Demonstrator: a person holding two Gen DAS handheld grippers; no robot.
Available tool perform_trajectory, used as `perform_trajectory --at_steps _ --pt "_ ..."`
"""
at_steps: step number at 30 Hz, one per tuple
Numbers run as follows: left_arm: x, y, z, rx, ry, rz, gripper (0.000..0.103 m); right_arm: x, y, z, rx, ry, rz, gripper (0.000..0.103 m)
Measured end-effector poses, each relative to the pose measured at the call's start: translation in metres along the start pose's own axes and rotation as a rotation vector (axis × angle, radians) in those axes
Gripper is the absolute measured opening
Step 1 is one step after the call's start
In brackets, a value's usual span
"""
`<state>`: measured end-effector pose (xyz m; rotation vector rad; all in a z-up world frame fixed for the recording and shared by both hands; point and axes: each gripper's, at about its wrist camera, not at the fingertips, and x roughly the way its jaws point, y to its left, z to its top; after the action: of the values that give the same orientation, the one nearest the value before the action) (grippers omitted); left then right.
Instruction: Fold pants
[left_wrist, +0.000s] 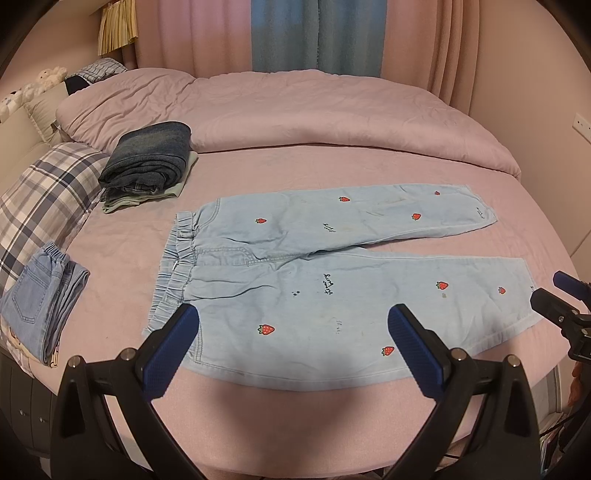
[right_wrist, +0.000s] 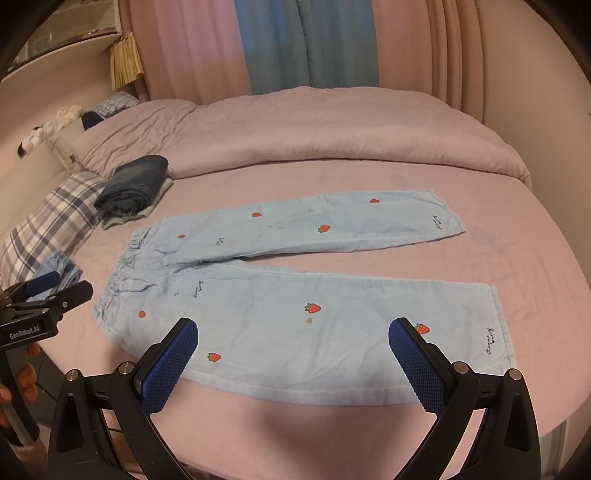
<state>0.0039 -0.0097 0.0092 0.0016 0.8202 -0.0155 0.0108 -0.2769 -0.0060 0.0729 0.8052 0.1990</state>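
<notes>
Light-blue strawberry-print pants (left_wrist: 332, 266) lie flat and unfolded on the pink bed (left_wrist: 295, 166), waistband toward the plaid pillow (left_wrist: 44, 195). Left claw (left_wrist: 293, 345) and right claw (right_wrist: 293, 354) hover above the near leg, both spread apart, holding nothing.

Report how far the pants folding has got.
Done: dark jeans sit folded on a pale garment; light blue jeans lie folded by the plaid pillow. In hand: nothing; left gripper and right gripper are open above the strawberry pants. Left: these lie flat, legs apart, unfolded.
</notes>
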Motion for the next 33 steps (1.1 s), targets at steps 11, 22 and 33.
perform_trajectory --at_steps 11,22,33 --pt "-0.0001 -0.0006 0.0003 0.0 -0.001 0.0 0.102 0.0001 0.0004 0.0 -0.004 0.0 -0.002 0.103" --pt "0.0005 -0.002 0.0004 0.0 0.011 0.001 0.102 -0.0004 0.0026 -0.0011 -0.014 -0.011 -0.009 0.103" --pt "0.0017 -0.0041 0.0007 0.002 0.025 0.003 0.102 -0.0018 0.0037 -0.0022 -0.019 -0.044 -0.008 0.103"
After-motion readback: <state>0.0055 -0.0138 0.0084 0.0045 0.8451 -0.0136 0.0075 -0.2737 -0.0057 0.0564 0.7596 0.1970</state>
